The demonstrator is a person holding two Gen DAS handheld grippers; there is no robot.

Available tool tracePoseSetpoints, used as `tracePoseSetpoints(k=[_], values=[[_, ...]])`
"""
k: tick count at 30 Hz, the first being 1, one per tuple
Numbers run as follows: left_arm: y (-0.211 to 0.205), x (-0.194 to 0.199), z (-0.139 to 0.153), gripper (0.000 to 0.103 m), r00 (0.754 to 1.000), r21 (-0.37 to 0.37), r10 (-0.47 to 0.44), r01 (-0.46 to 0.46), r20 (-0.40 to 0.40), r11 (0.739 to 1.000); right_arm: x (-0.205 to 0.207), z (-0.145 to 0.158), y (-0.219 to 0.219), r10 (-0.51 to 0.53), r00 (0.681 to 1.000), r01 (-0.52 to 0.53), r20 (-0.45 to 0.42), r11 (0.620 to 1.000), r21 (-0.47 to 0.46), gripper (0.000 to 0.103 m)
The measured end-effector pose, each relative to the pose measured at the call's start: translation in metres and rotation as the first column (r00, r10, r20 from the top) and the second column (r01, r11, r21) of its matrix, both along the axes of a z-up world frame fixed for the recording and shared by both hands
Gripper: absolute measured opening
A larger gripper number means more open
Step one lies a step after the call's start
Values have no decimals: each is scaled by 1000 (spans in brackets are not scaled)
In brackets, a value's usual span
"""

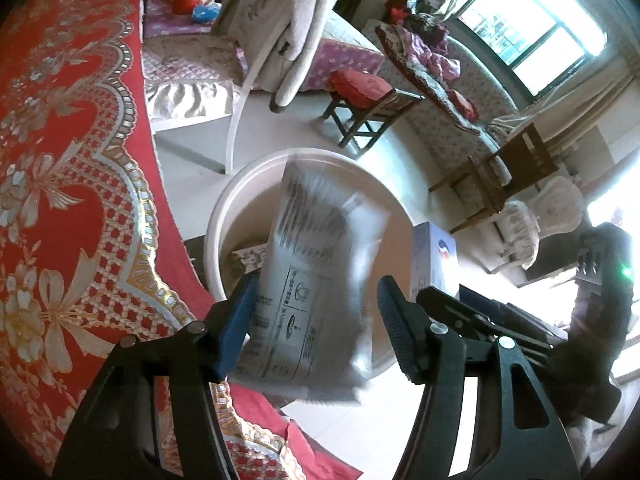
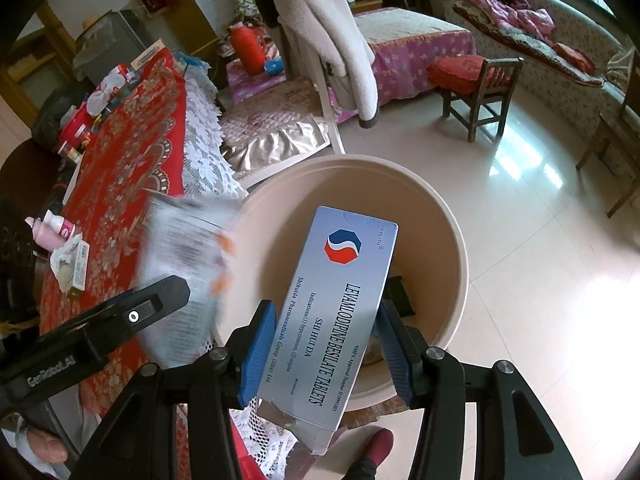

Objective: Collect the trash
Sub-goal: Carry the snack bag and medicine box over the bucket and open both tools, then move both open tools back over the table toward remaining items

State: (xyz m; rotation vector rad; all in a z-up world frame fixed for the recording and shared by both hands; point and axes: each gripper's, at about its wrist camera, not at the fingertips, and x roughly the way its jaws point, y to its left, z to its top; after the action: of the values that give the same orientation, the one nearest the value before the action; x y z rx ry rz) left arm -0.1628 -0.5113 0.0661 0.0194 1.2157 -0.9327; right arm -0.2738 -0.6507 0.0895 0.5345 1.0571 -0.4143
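Over a round beige bin [image 2: 448, 240], my right gripper [image 2: 326, 354] clamps a glossy "LEVAMLODIPINE BESILATE TABLETS" carton [image 2: 340, 312]; my left gripper [image 1: 316, 320] gapes around a blurred printed wrapper [image 1: 316, 280]

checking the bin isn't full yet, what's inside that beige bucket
Inside the beige bucket, mostly bare wall shows. A printed scrap lies low inside. The tablet box and the blurred wrapper cover most of the bottom.

1. The printed plastic packet [image 1: 316, 280] over the bucket [image 1: 224, 216] is motion-smeared in both views; we cannot read its text.
2. It hides most of the bucket's contents from us.
3. The tablet box [image 2: 332, 320] covers the bucket floor in the right wrist view.
4. Glare whitens the window [image 1: 532, 28].
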Motion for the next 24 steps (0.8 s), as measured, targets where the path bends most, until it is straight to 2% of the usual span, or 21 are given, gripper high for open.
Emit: tracePoseSetpoints(k=[2, 10, 24], values=[[1, -1, 1, 66, 1000, -8, -10, 10, 6, 1000, 0, -2, -2, -10, 1000, 10, -9, 1000, -1, 51], [6, -3, 2, 66, 1000, 17, 11, -11, 26, 1000, -2, -10, -5, -30, 999, 30, -35, 999, 18, 53], [43, 1, 18, 66, 981, 61, 91, -103, 172, 993, 16, 2, 23, 23, 1000, -23, -10, 1000, 9, 54]])
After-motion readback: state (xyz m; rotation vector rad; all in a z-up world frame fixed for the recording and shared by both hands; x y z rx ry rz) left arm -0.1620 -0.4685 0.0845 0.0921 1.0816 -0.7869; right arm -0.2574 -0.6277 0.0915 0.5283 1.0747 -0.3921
